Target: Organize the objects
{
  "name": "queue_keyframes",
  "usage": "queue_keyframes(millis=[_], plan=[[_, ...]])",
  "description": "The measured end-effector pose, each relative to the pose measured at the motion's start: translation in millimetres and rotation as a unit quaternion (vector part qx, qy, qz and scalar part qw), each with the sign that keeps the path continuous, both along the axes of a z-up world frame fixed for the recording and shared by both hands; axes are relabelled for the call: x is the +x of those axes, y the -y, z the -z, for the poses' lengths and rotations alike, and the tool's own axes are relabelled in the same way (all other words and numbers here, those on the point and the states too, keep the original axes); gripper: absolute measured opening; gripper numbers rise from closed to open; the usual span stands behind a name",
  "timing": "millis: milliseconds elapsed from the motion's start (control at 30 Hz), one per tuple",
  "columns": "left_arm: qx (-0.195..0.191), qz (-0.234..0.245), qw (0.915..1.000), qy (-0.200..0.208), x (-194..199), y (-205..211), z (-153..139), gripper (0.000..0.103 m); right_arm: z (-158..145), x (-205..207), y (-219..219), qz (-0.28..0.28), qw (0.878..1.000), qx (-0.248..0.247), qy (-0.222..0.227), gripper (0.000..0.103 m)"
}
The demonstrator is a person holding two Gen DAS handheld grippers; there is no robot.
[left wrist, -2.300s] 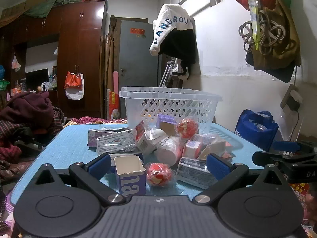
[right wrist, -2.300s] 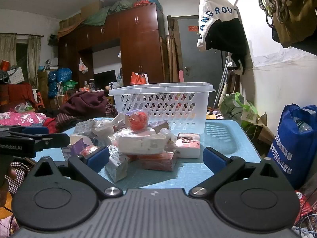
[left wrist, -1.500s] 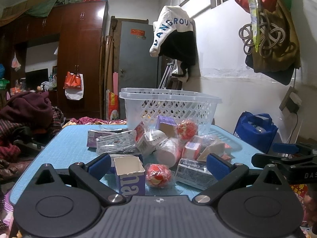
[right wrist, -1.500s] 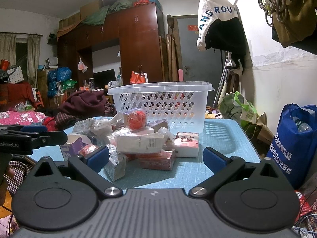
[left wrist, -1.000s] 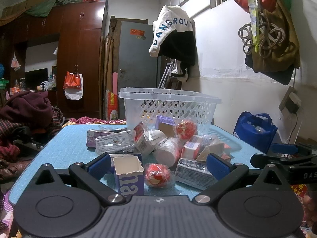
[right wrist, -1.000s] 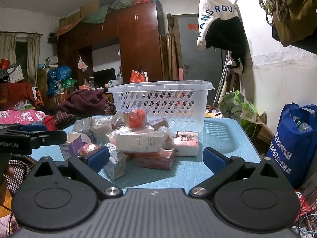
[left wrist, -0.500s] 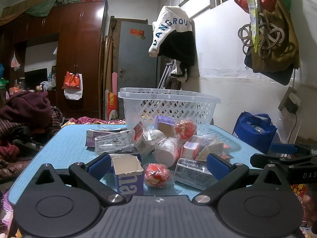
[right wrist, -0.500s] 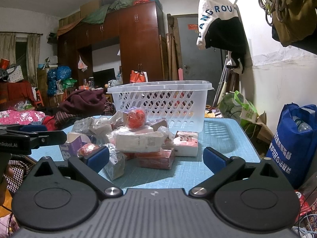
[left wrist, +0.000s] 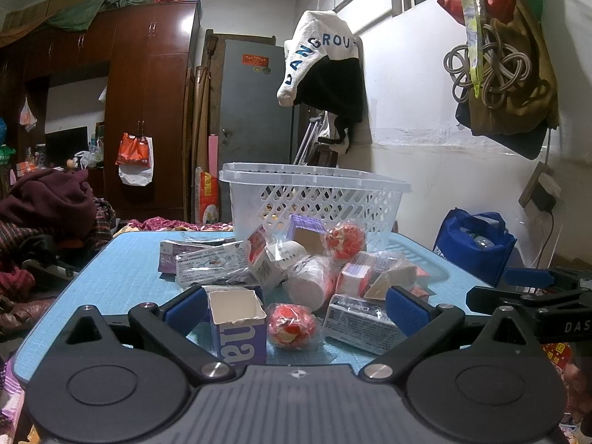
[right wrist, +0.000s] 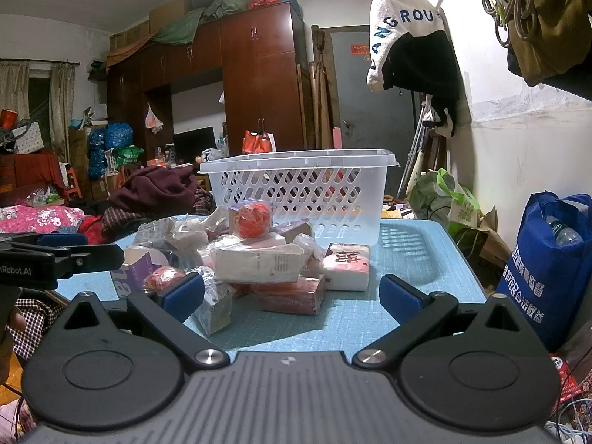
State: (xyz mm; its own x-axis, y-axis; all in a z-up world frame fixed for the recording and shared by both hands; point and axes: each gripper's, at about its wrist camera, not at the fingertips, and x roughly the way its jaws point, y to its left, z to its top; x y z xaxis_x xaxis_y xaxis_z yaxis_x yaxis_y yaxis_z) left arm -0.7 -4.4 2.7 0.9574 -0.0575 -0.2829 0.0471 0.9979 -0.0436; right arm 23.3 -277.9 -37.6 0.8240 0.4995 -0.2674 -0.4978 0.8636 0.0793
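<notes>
- Your left gripper [left wrist: 294, 305] is spread wide and holds nothing; it hangs low at the near edge of the blue tabletop [left wrist: 122, 270], facing the pile.
- Your right gripper [right wrist: 291, 294] is spread just as wide and also empty, at the near right of the same pile.
- The clutter sits mid-tabletop: an open purple carton [left wrist: 238, 322] nearest the left gripper, a wrapped red ball [left wrist: 292, 326] just beside it on the right, and a clear-wrapped box [left wrist: 360, 323] further right.
- The white basket [left wrist: 314, 199] stands at the far side, behind the pile, and looks like the place to put things.
- I judge nothing is picked yet, so start with the nearest loose piece. The carton stands upright and apart from the heap; close on its side walls gently, as thin card will crush.
- On the right, the white pack [right wrist: 259, 262] rests on top of other packets; lifting it first should avoid toppling what lies under it.
- Carry each piece up over the basket's rim, not against its wall.
- Hard to tell: what lies inside the basket, since only patches of colour show through the lattice.
- The lower packets of the heap are covered by the upper ones, and their labels are too small to read.
</notes>
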Motion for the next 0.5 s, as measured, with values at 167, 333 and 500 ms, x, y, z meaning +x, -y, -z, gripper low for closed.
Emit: queue_keyframes(millis=[167, 333, 500], plan=[[0.0, 0.0, 1.0, 0.0, 0.1, -0.8, 0.2, 0.103, 0.2, -0.4, 0.4, 0.0, 1.0, -0.001, 0.0, 0.103], [0.0, 0.0, 1.0, 0.0, 0.1, -1.0, 0.3, 0.103, 1.1, 0.3, 1.1, -0.001, 1.0, -0.002, -0.001, 0.103], [0.0, 0.0, 1.0, 0.0, 0.1, -0.8, 0.4, 0.103, 1.6, 0.4, 1.8, -0.003, 1.0, -0.001, -0.001, 0.103]])
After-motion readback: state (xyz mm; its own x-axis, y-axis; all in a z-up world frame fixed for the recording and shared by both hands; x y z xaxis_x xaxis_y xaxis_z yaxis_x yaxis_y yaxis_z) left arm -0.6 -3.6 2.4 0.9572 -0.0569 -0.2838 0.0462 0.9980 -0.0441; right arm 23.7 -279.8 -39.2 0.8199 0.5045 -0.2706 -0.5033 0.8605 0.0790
